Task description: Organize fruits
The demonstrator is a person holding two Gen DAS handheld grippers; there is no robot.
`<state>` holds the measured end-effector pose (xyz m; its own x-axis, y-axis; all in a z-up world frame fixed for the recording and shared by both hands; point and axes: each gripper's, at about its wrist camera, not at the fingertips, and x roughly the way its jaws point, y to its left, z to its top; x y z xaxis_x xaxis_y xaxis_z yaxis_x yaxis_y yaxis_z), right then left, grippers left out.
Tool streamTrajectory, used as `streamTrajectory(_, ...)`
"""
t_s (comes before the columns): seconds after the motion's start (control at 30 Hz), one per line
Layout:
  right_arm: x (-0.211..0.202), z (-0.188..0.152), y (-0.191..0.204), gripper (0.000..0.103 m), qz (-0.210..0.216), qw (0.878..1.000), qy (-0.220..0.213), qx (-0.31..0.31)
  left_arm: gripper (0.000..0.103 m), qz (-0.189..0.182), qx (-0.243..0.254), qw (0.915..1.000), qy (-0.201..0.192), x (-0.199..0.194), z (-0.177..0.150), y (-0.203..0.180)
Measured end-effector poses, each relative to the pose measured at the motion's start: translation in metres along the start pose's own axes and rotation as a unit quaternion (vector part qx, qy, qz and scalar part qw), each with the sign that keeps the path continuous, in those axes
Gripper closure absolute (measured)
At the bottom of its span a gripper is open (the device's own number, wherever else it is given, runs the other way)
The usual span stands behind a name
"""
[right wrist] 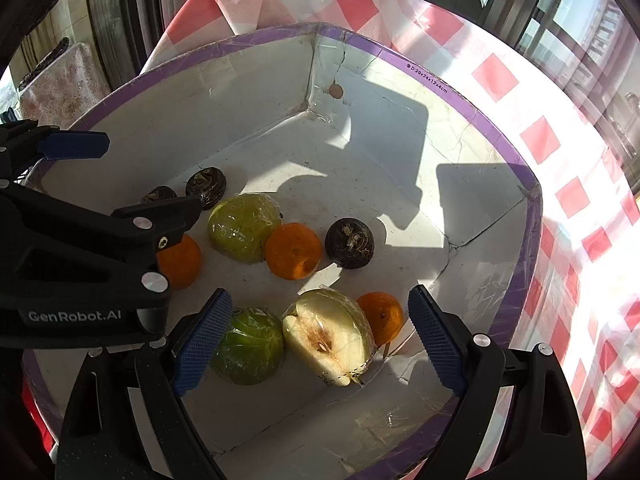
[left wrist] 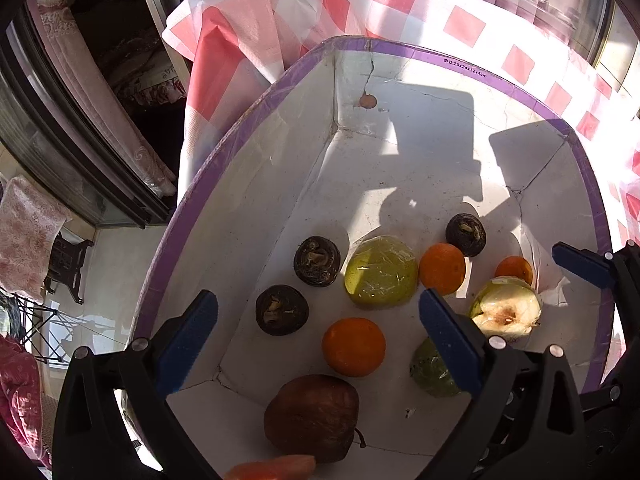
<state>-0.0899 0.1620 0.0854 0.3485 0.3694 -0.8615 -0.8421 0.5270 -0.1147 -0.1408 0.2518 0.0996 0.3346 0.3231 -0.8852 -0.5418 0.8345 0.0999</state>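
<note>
a: start at the claws. how do they stand?

b: the left gripper (left wrist: 318, 340) is spread wide with nothing between its blue pads, hanging over the box (left wrist: 500, 80). the right gripper (right wrist: 320, 336) is wide too, also holding nothing. its pads flank two wrapped pieces low in the right wrist frame.

a: which pieces?

b: a cut pear half (right wrist: 330, 338), flesh and core up, in cling film, and a green wrapped fruit (right wrist: 250, 350) just left of it, partly hidden behind the left pad.

a: and further out?

b: a small orange (right wrist: 382, 316) touches the pear's right side, half hidden by it. toward mid frame, another orange (right wrist: 294, 250) touches a yellow-green wrapped fruit (right wrist: 244, 226), with a dark round fruit (right wrist: 349, 242) to the right. two more dark ones sit at mid left, one (right wrist: 158, 194) mostly covered by the left gripper's body, which also cuts off a third orange (right wrist: 180, 260).

a: anything only the left camera shows?

b: a wrinkled brown apple (left wrist: 312, 416) at the bottom centre, and an orange-pink thing (left wrist: 272, 468) cut off by the lower edge; i cannot tell what it is. the box rests on a red-and-white checked cloth (left wrist: 516, 64).
</note>
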Motion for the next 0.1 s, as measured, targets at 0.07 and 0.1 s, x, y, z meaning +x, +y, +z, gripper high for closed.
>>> streamTrajectory(0.07, -0.004, 0.000, -0.003, 0.017, 0.014, 1.000, -0.013, 0.008, 0.002, 0.041, -0.015, 0.9990, -0.012, -0.007, 0.000, 0.000)
streamTrajectory(0.1, -0.010, 0.000, -0.006, 0.017, 0.024, 0.999, -0.030, 0.018, 0.002, 0.070, -0.024, 0.9970, -0.021, -0.014, -0.001, -0.001)
